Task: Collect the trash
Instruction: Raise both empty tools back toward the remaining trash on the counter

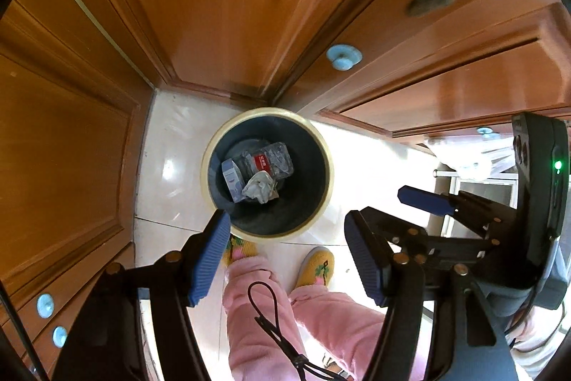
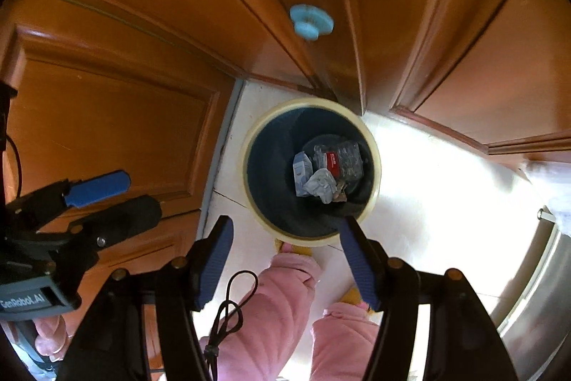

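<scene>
A round bin [image 1: 214, 145] with a cream rim and dark liner stands on the floor in a corner of wooden cabinets; it also shows in the right wrist view [image 2: 249, 145]. Inside lie a crumpled tissue [image 1: 259, 191], a small carton [image 1: 231, 179] and a crushed clear bottle with a red label [image 1: 273, 159]; the same tissue [image 2: 321, 184], carton [image 2: 301, 172] and bottle [image 2: 340, 156] show in the right wrist view. My left gripper [image 1: 285, 256] hangs above the bin, open and empty. My right gripper [image 2: 285, 256] is beside it, also open and empty, and shows in the left wrist view [image 1: 389, 206].
Wooden cabinet doors [image 1: 71, 149] with pale blue knobs [image 1: 342, 56] close in on the left and back. The person's pink trousers [image 1: 303, 320] and yellow slippers [image 1: 317, 266] stand just before the bin. A steel appliance [image 2: 542, 284] is at right.
</scene>
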